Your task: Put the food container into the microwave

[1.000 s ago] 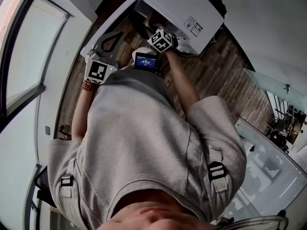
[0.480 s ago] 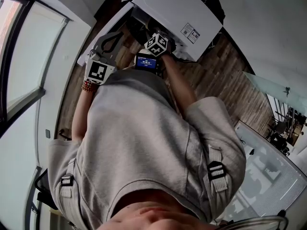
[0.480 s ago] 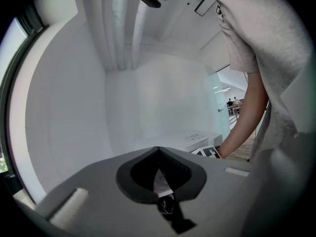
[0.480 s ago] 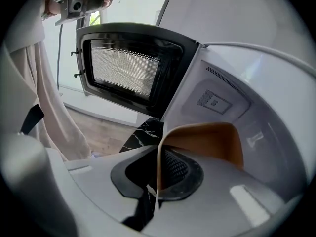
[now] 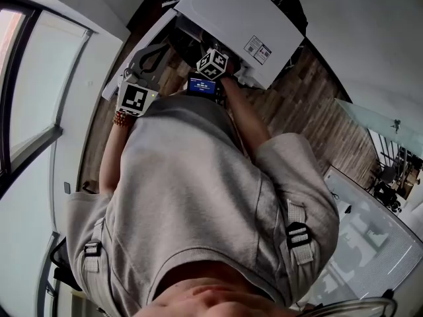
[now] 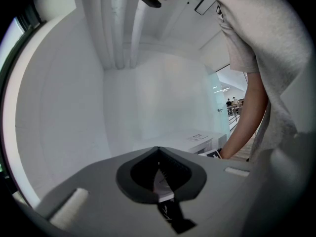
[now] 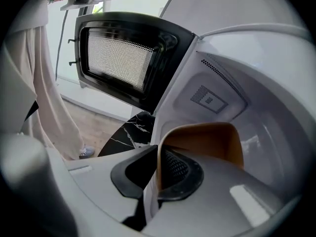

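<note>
In the right gripper view, my right gripper (image 7: 158, 157) is shut on the near rim of a tan food container (image 7: 210, 142). The container is at the mouth of the white microwave cavity (image 7: 217, 90), and I cannot tell whether it rests on the floor inside. The microwave's door (image 7: 118, 58) hangs open to the left. From the head view the right gripper's marker cube (image 5: 213, 63) sits against the microwave (image 5: 244, 15), and the container is hidden. My left gripper (image 5: 152, 53) is held off to the left, jaws together with nothing in them, facing a white wall (image 6: 148, 98).
A person's grey-shirted torso (image 5: 192, 197) fills most of the head view. The microwave stands on a black marbled surface (image 7: 131, 132) above a wooden floor (image 5: 310, 104). A window (image 5: 39, 78) lies to the left and a glass railing (image 5: 370, 236) to the right.
The right gripper's cube has shifted slightly up and left, closer into the microwave's opening. The left gripper has stayed about where it was.
</note>
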The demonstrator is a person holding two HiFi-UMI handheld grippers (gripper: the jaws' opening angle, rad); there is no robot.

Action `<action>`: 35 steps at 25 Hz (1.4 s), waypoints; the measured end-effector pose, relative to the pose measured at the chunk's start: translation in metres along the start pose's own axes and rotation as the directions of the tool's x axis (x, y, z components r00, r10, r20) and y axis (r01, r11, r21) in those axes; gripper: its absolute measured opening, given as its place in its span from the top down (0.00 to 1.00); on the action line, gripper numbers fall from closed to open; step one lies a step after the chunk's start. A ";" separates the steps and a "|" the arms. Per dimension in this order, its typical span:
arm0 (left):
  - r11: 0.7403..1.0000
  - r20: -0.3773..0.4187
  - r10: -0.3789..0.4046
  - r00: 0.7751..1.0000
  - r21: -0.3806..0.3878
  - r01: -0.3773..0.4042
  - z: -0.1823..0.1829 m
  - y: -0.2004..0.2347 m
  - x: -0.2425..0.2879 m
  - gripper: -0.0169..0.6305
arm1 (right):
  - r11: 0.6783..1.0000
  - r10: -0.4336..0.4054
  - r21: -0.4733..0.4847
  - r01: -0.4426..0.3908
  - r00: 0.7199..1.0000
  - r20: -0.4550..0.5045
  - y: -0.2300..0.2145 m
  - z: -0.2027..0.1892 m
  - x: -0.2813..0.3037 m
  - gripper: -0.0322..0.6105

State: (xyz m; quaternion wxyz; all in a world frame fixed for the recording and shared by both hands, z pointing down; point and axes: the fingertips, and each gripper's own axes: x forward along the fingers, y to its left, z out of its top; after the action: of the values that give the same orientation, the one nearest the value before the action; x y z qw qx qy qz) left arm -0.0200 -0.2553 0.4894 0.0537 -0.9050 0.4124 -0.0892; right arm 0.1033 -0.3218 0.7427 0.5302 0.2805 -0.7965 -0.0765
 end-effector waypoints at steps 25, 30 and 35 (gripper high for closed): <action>1.000 -0.009 -0.028 1.000 -0.008 0.028 -0.003 -0.005 0.024 0.98 | 0.998 -0.002 0.055 0.005 0.999 -0.051 -0.015 -0.008 0.018 0.84; 0.999 -0.007 -0.028 1.000 -0.015 0.028 -0.003 -0.006 0.017 0.98 | 0.998 -0.030 0.060 0.033 0.999 -0.041 -0.015 -0.007 0.012 0.78; 0.999 -0.004 -0.035 0.999 -0.010 0.035 -0.002 -0.005 0.008 0.98 | 0.997 -0.060 0.055 0.061 0.998 -0.018 -0.012 0.005 0.006 0.77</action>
State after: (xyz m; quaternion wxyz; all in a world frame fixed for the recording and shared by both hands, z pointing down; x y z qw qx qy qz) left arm -0.0114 -0.2582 0.4935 0.0468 -0.9122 0.3969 -0.0902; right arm 0.1017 -0.3353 0.7407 0.5260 0.3198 -0.7851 -0.0680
